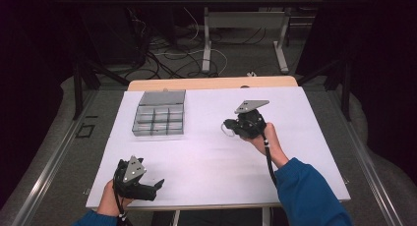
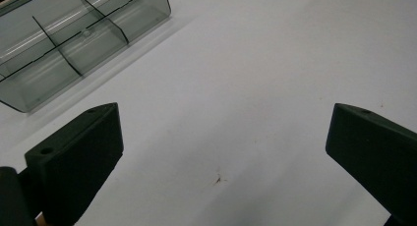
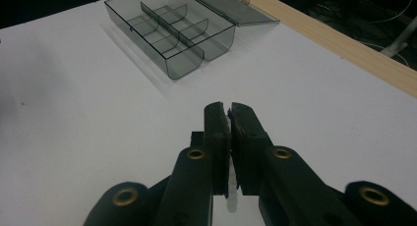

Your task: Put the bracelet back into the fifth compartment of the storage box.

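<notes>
With the right claw [image 3: 229, 113] pinched closed, empty, and the left claw [image 2: 223, 137] gaping, either could knock the open compartment box [image 1: 160, 119] across the tabletop [image 1: 275, 118].

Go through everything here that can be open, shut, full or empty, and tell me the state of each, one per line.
Compartment box: lid swung open and lying back, compartments look empty.
Left gripper: jaws wide open, nothing between them, over bare table sheet.
Right gripper: jaws shut; I can't make out anything held between them.
</notes>
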`<state>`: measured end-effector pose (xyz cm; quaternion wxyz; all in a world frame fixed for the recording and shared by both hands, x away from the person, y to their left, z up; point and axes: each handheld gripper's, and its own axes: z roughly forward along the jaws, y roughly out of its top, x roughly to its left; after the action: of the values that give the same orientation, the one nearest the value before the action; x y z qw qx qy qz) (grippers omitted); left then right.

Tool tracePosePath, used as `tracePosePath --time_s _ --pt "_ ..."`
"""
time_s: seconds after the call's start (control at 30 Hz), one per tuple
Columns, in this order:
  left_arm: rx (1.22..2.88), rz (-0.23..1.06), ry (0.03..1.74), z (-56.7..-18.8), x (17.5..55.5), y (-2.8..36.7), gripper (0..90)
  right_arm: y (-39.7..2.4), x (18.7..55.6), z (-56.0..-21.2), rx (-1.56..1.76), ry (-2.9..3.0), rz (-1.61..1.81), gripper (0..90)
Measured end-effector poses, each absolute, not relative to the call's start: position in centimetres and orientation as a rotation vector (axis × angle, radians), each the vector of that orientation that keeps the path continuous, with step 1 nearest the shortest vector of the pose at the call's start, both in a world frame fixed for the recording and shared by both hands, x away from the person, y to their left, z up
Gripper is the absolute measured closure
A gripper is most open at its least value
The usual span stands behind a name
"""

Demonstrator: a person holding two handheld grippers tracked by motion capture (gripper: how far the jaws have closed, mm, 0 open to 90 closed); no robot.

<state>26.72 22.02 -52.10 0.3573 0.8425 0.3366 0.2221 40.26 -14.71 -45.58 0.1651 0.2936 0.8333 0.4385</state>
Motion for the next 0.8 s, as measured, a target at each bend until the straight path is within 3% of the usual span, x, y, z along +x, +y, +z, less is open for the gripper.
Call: tracePosePath --time_s 0.8 --pt "2.185 0.564 0.868 -52.1 26.8 22.1 0.6 -10.8 41.9 -45.3 0.792 2.401 1.285 86.2"
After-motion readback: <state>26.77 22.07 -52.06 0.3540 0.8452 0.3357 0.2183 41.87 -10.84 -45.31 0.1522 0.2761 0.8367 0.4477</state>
